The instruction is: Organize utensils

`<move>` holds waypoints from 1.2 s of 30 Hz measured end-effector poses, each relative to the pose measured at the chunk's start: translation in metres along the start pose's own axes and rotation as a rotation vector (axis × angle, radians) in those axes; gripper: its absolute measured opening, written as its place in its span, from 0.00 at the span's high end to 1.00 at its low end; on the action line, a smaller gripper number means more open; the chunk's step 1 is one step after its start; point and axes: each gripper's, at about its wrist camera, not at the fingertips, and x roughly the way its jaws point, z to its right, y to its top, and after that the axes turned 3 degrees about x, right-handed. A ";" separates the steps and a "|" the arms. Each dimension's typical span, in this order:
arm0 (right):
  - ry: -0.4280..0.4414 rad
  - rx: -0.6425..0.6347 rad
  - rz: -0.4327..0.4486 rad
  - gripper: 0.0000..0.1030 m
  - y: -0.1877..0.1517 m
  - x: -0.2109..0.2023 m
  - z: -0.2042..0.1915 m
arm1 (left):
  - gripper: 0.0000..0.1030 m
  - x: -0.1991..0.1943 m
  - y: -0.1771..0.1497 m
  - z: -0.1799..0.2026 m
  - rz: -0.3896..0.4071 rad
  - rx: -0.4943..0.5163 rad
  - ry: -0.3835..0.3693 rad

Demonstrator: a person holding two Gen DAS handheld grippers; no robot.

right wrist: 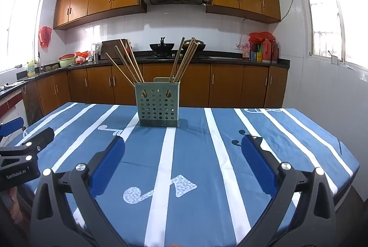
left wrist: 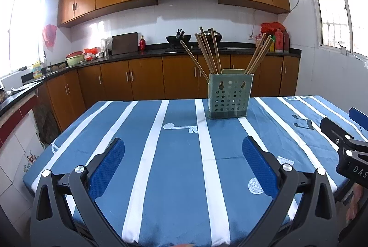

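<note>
A pale green perforated utensil holder (left wrist: 230, 95) (right wrist: 158, 105) stands upright near the far side of the table. Several wooden chopsticks (left wrist: 208, 51) (right wrist: 128, 61) lean out of it, one bunch to the left and one bunch (left wrist: 260, 54) (right wrist: 185, 61) to the right. My left gripper (left wrist: 184, 150) is open over the near part of the table, well short of the holder, with nothing between its blue pads. My right gripper (right wrist: 182, 150) is open too and holds nothing. Each gripper shows at the edge of the other's view: the right one (left wrist: 349, 127), the left one (right wrist: 18, 132).
The table wears a blue cloth with white stripes (left wrist: 161, 155) (right wrist: 207, 166). Behind it runs a dark kitchen counter (left wrist: 161, 52) with woks, bottles and bowls, over wooden cabinets. Windows stand at the left and right. The table edge drops off at the left (left wrist: 34, 168) and right (right wrist: 352, 168).
</note>
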 end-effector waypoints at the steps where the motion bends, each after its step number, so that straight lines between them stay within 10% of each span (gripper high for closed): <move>1: 0.000 0.001 -0.002 0.04 0.000 0.000 0.000 | 0.02 0.000 -0.001 0.000 -0.002 0.000 -0.001; 36: -0.002 0.021 -0.014 0.04 -0.002 0.004 0.005 | 0.02 0.003 -0.002 0.003 -0.014 -0.007 -0.007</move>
